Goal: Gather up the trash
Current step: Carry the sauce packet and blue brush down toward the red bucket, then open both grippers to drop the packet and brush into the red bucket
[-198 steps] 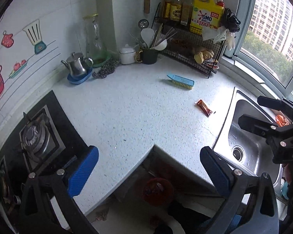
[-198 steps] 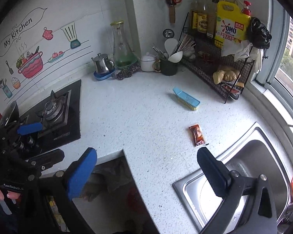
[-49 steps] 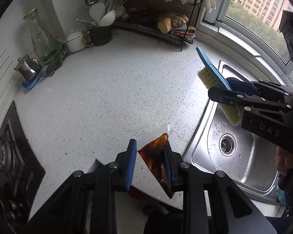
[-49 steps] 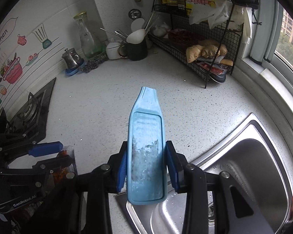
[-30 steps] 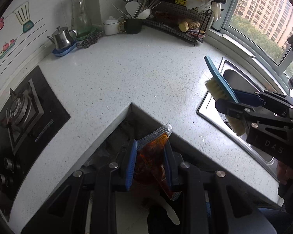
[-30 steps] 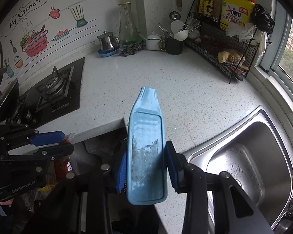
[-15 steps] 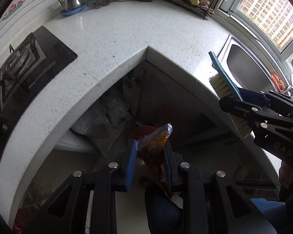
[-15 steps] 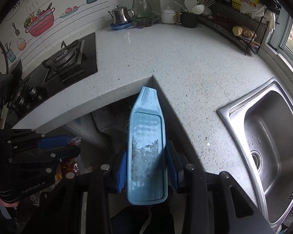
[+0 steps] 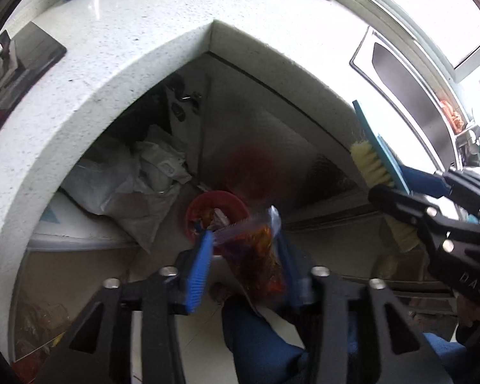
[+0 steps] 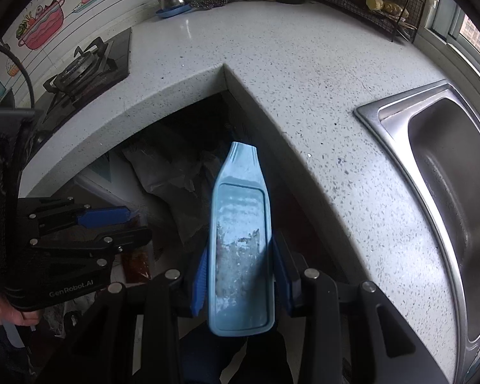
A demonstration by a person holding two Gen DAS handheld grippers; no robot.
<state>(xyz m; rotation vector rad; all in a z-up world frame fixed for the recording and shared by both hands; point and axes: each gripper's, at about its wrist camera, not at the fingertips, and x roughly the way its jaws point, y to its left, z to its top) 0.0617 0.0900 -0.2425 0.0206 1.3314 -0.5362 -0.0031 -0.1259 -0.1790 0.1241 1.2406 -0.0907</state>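
Observation:
The red-brown snack wrapper hangs between the blue pads of my left gripper, whose jaws are opening; the left pad stands clear of it. Just beyond the wrapper and below it is a small red trash bin holding scraps, on the floor under the counter corner. My right gripper is shut on a light blue scrubbing brush, back side up. In the left wrist view that brush shows its yellow bristles at the right. In the right wrist view the left gripper and the wrapper are at the lower left.
The white speckled countertop forms an inward corner above the bin. Crumpled plastic bags lie left of the bin. The steel sink is at the right, the gas hob at the left. A person's blue trouser leg is below.
Both grippers have sunk from above the counter to below its edge. The left jaws have spread apart around the wrapper. The right gripper still grips the brush.

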